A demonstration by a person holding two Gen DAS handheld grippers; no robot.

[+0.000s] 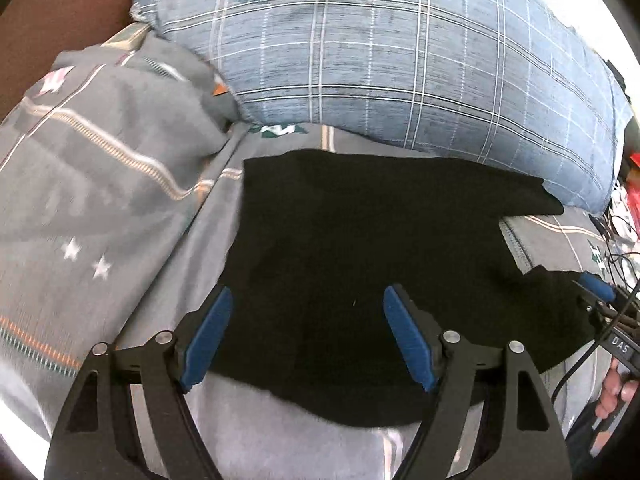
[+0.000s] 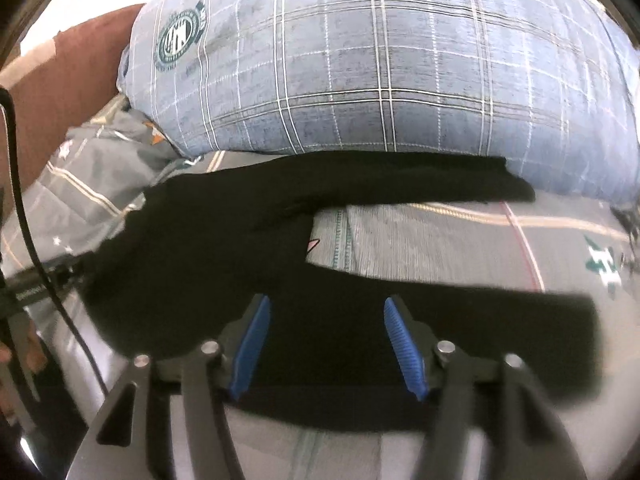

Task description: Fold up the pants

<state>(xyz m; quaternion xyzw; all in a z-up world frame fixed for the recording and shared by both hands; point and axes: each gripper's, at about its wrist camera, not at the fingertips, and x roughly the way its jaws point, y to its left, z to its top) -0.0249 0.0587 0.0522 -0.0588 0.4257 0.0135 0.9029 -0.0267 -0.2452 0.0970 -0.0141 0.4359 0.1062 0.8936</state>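
Black pants (image 1: 360,248) spread on the bed (image 1: 120,240), pillow (image 1: 400,60) at 12 o'clock; left claw (image 1: 308,336) and right claw (image 2: 326,344) both spread apart (holding nothing) above the fabric.

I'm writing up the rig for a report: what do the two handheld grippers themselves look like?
Both match: the left gripper and right gripper have black linkage arms with silver pivot pins, and their fingers carry ribbed blue pads. Black cables trail beside them. A white "DAS" label marks the right one.
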